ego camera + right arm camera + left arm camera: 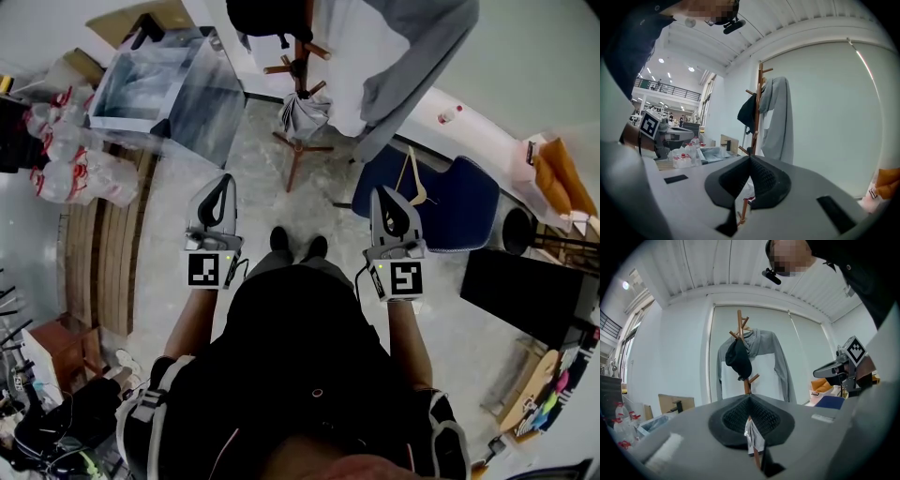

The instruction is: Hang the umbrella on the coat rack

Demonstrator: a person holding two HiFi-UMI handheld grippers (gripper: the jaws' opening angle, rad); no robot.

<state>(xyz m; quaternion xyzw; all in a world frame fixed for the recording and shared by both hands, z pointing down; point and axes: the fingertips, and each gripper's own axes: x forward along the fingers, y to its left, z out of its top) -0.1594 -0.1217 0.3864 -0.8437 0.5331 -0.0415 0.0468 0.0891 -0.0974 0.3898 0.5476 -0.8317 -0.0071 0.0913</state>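
A wooden coat rack (298, 66) stands ahead of me on the pale floor. A folded grey umbrella (305, 114) hangs on its lower part. A grey garment (412, 56) and a black hat (738, 359) hang higher on it. My left gripper (221, 183) and right gripper (384, 195) are held side by side in front of my body, well short of the rack. Both are shut, with nothing in them. In the left gripper view the rack (740, 329) stands straight ahead past the closed tips (749, 397). In the right gripper view the rack (759, 93) sits just above the tips (750, 157).
A clear plastic bin (169, 84) stands left of the rack, with bagged water bottles (66, 159) and wooden planks beside it. To the right is a blue chair (459, 211) with a clothes hanger on it, then a black box (525, 281).
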